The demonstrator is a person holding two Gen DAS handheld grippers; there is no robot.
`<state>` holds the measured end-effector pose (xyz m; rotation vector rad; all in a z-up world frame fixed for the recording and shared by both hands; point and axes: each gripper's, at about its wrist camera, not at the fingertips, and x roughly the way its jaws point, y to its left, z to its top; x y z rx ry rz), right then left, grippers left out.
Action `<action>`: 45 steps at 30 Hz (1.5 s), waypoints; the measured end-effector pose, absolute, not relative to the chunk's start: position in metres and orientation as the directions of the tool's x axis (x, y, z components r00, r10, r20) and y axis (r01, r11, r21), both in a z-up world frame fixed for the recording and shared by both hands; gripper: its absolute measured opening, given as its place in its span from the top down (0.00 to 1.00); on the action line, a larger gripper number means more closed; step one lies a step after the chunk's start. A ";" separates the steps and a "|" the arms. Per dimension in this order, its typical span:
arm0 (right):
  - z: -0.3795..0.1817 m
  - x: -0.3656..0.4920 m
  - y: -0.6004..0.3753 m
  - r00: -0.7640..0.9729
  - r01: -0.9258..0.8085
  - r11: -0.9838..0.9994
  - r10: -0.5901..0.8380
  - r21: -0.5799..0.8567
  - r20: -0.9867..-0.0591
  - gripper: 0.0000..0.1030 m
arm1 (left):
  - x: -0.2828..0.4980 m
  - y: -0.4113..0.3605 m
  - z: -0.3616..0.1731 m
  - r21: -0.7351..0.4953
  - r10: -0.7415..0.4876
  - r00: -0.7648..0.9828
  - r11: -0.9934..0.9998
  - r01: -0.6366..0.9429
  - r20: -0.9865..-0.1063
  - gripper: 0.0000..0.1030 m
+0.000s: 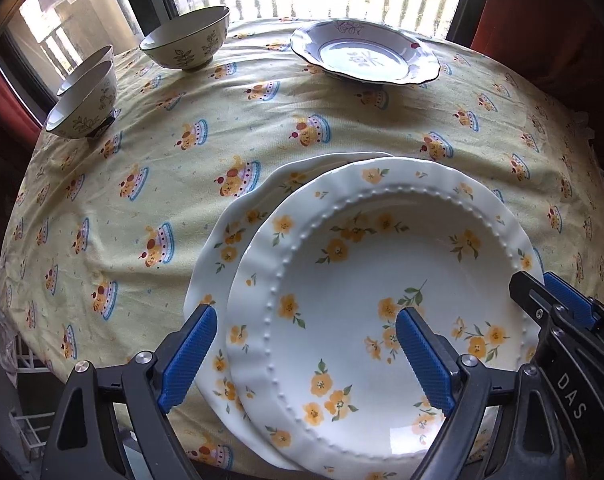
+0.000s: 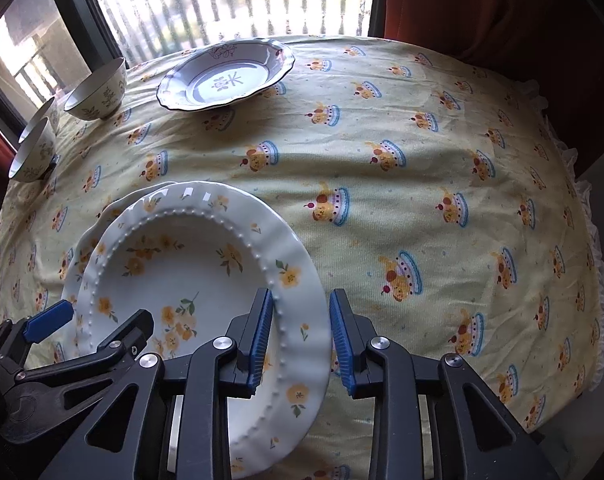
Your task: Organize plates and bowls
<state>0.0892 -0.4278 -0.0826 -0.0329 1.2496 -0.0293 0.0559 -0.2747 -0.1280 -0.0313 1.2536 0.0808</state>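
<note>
On the bench [image 2: 421,168], we straddle the top plate's [image 2: 190,272] rim with the right hand-held gripper [image 2: 300,340], pads not touching; our left hand-held gripper [image 1: 305,356] gapes wide.

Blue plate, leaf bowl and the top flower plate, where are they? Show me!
Blue plate [image 1: 363,58]: left wrist view, its flat middle.
Leaf bowl [image 1: 188,46]: left wrist view, its outer wall.
Top flower plate [image 2: 190,276]: right wrist view, its inner well.

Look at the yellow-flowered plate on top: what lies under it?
Under the top plate lies a second flowered plate, its rim peeking out on the left and far side. The rest of it, and anything beneath, is covered.
</note>
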 end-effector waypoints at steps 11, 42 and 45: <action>-0.094 0.089 -0.412 0.278 0.016 0.997 -0.083 -0.082 -0.957 0.67 | 0.055 -0.255 -0.132 -0.018 0.004 0.302 0.998 -0.068 -0.953 0.10; -0.027 0.099 -0.358 0.334 0.284 0.956 -0.172 -0.075 -0.927 0.33 | 0.084 -0.188 -0.070 -0.087 -0.136 0.396 0.986 0.140 -0.908 0.05; -0.013 0.106 -0.354 0.372 0.270 0.960 -0.174 -0.073 -0.912 0.33 | 0.088 -0.186 -0.060 -0.082 -0.130 0.426 0.988 0.130 -0.895 0.05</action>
